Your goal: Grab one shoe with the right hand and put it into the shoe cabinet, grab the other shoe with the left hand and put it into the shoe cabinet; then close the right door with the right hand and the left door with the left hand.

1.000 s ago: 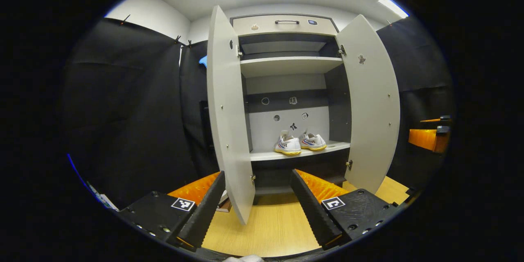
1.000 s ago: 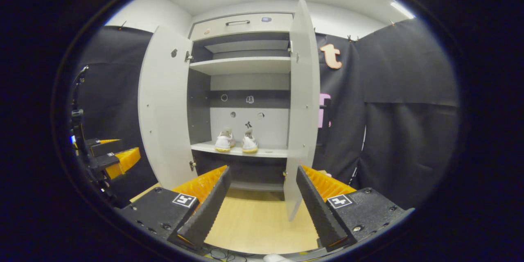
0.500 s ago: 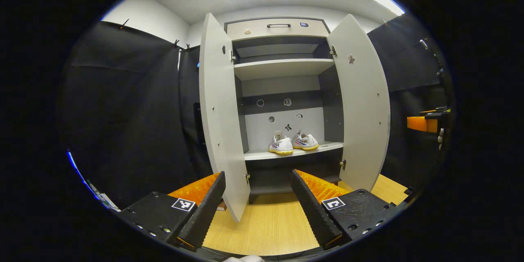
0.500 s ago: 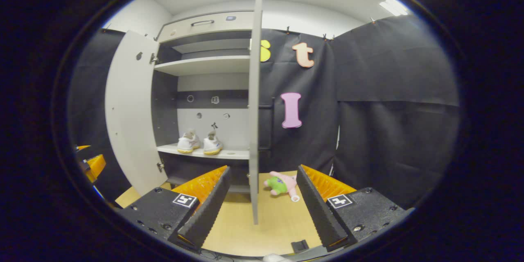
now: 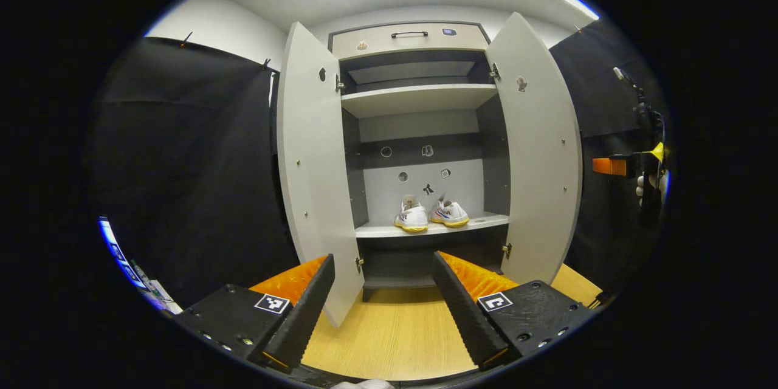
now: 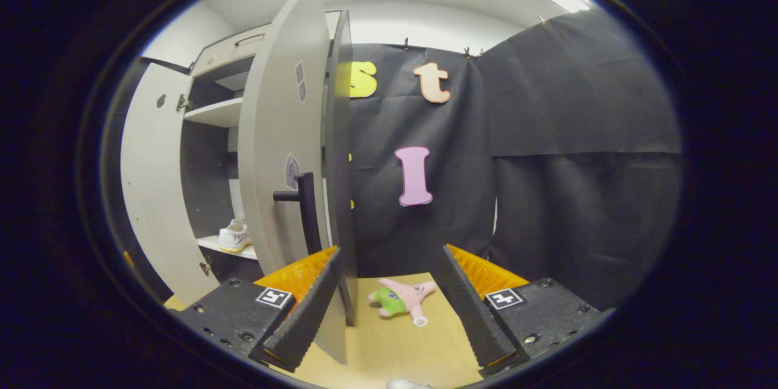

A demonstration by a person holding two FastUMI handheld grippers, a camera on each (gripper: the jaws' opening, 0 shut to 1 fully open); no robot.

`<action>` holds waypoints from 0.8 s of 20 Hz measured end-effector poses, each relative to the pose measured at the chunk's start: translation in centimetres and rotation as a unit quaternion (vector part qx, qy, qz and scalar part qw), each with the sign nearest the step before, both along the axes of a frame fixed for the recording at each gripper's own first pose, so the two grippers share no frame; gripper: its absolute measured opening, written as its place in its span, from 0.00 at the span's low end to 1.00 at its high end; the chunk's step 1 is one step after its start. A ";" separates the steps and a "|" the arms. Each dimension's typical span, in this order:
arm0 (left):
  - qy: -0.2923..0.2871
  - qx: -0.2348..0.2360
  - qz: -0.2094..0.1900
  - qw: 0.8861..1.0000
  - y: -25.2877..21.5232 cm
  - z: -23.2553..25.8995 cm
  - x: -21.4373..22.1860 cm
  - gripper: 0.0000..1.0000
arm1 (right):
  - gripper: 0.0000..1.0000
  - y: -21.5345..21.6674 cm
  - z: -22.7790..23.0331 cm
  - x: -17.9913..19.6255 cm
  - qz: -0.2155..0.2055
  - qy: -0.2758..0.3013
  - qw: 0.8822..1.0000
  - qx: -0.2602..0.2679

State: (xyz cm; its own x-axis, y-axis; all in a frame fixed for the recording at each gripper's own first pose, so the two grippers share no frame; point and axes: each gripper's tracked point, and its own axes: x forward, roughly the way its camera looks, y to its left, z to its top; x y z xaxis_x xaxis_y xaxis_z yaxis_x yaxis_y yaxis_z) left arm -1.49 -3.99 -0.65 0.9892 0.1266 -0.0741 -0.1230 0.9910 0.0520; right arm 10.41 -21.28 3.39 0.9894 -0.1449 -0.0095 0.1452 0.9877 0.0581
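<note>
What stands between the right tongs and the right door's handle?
Nothing visible. In the right gripper view, the open right tongs face the outer side of the right door, and its handle rises just above the near finger with bare air between. The plush toy lies on the floor, aside.

Right door [image 6: 276, 152] edge-on at 10 o'clock, handle [image 6: 306, 209] facing out. One shoe [image 6: 234, 236] on shelf behind. Plush toy [image 6: 399, 300] on floor between spread gripper [image 6: 384, 301] fingers.

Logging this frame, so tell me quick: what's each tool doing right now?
Left tool: open, holding nothing, facing the open cabinet.
Right tool: open, holding nothing, beside the right door.
</note>
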 end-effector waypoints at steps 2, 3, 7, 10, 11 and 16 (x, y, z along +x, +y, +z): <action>-0.002 0.001 0.011 1.000 -0.5 0.0 0.0 0.96 | 1.00 1.0 0.4 1.2 0.030 -0.005 1.000 -0.001; 0.001 -0.002 0.014 1.000 -0.6 -0.2 0.0 1.00 | 1.00 1.0 0.5 1.4 0.033 -0.008 0.999 -0.006; 0.014 -0.005 0.034 0.999 -0.8 -0.6 -0.1 0.96 | 0.95 2.0 0.6 2.0 0.071 -0.004 0.997 -0.021; 0.019 -0.007 0.039 0.999 -0.9 -0.7 0.0 0.96 | 0.95 3.0 0.8 2.0 0.085 -0.004 0.996 -0.016; 0.020 -0.006 0.039 0.999 -0.9 -0.6 -0.1 0.96 | 0.95 3.4 0.7 2.0 0.087 -0.003 0.996 -0.012; 0.021 0.001 0.044 0.999 -0.3 -0.7 -0.5 0.96 | 0.95 7.1 0.6 2.1 0.120 -0.002 0.993 -0.009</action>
State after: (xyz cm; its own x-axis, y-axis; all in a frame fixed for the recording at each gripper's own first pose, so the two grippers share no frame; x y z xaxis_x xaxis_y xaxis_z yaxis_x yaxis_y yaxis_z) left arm -2.00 -4.28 -1.40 0.9702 0.2129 -0.1155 -0.2069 0.9764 0.0619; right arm 12.49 -14.20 3.99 0.9954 0.0959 -0.0045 -0.0956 0.9946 0.0411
